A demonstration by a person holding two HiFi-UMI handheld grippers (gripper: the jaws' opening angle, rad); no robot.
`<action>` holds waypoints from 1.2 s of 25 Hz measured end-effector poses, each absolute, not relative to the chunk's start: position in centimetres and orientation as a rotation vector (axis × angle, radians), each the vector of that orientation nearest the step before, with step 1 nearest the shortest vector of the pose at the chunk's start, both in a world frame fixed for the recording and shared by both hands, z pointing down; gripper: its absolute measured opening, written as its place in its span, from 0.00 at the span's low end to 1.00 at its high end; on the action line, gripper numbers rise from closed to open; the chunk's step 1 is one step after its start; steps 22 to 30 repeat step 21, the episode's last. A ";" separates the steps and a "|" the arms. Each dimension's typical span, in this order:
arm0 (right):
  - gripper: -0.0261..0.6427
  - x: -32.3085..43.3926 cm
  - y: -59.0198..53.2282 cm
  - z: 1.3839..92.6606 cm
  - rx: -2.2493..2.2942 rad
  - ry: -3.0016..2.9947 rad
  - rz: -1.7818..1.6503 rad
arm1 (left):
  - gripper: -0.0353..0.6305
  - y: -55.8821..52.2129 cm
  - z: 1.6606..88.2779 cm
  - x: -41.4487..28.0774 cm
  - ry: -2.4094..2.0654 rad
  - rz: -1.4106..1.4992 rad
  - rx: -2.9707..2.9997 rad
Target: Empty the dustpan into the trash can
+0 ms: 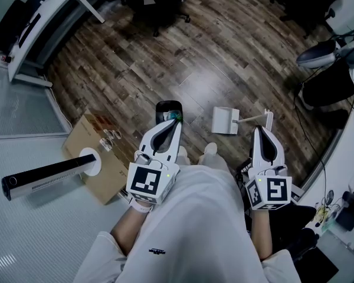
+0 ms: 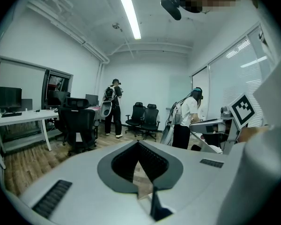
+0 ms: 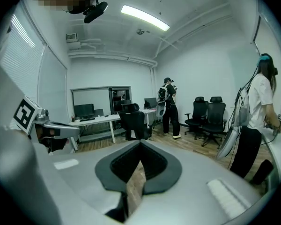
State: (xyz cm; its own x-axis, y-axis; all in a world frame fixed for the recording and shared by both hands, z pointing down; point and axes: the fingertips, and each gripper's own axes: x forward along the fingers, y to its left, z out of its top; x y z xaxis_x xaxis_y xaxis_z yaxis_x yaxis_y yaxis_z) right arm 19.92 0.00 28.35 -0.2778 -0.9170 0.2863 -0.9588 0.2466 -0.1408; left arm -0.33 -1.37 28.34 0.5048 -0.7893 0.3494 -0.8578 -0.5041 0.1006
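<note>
Hovering clenched and empty, your left gripper and right gripper flanked the dustpan mid-frame, with the trash can near for tipping.

Dark wood-plank floor fills the upper half of the head view, with a glossy patch of reflected light near its centre. A white desk runs slantwise across the upper left corner, and black office chairs stand along the top edge. Paler ribbed flooring covers the lower left, with a cardboard box lying at its border. In the left gripper view, white walls rise to a long ceiling light strip at upper centre. Blind-covered windows line the right side, and a dark monitor sits at the left edge.
</note>
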 end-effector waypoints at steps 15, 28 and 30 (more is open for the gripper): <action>0.06 20.3 -0.6 28.4 1.845 -2.339 0.443 | 0.06 -2.3 28.6 -0.3 -1.369 0.374 2.497; 0.06 20.5 -1.1 28.4 1.852 -2.326 0.427 | 0.06 -2.9 29.0 -0.2 -1.364 0.375 2.501; 0.06 20.5 -1.1 28.4 1.852 -2.326 0.427 | 0.06 -2.9 29.0 -0.2 -1.364 0.375 2.501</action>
